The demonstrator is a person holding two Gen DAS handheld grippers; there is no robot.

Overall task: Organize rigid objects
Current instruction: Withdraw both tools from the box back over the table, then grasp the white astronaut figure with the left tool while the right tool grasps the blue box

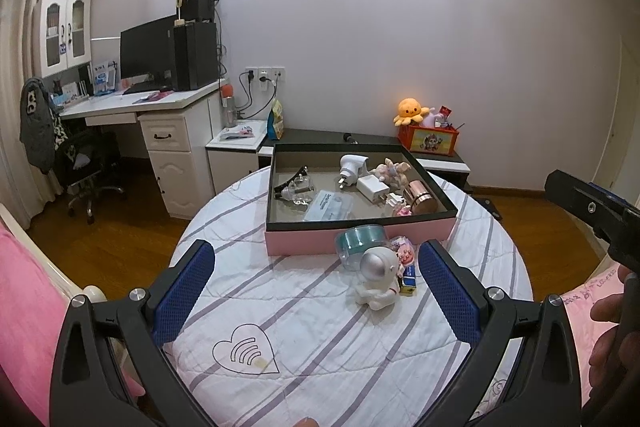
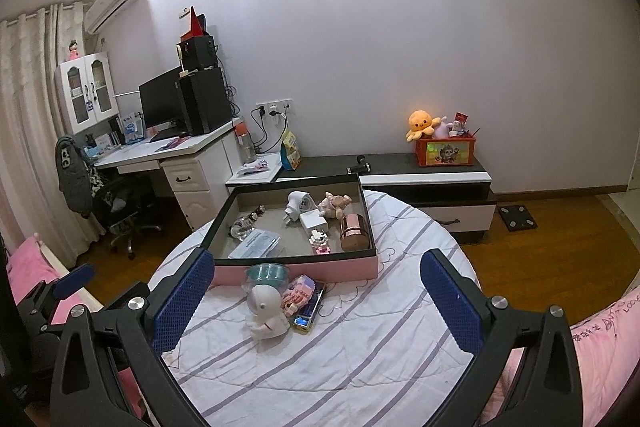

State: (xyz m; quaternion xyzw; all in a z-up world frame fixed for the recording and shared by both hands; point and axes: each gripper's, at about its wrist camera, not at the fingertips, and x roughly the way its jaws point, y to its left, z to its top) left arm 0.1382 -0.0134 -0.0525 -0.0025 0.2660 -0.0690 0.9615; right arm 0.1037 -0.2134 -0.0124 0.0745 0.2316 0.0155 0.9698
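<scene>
Left wrist view: the left tongs (image 1: 316,291) are spread wide, gripping nothing. The astronaut figure (image 1: 377,277) stands on the striped bed (image 1: 280,307) between the tips, nearer the right one, with the teal tape roll (image 1: 360,241) just past it and the pink box (image 1: 360,187) beyond.

Right wrist view: the right tongs (image 2: 318,301) also gape open, empty. The astronaut figure (image 2: 266,311) sits toward their left tip, pink box (image 2: 296,227) ahead.

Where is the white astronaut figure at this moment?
In both views, the astronaut figure stands on the striped bedcover, outside the pink box, just in front of the teal tape roll.
</scene>
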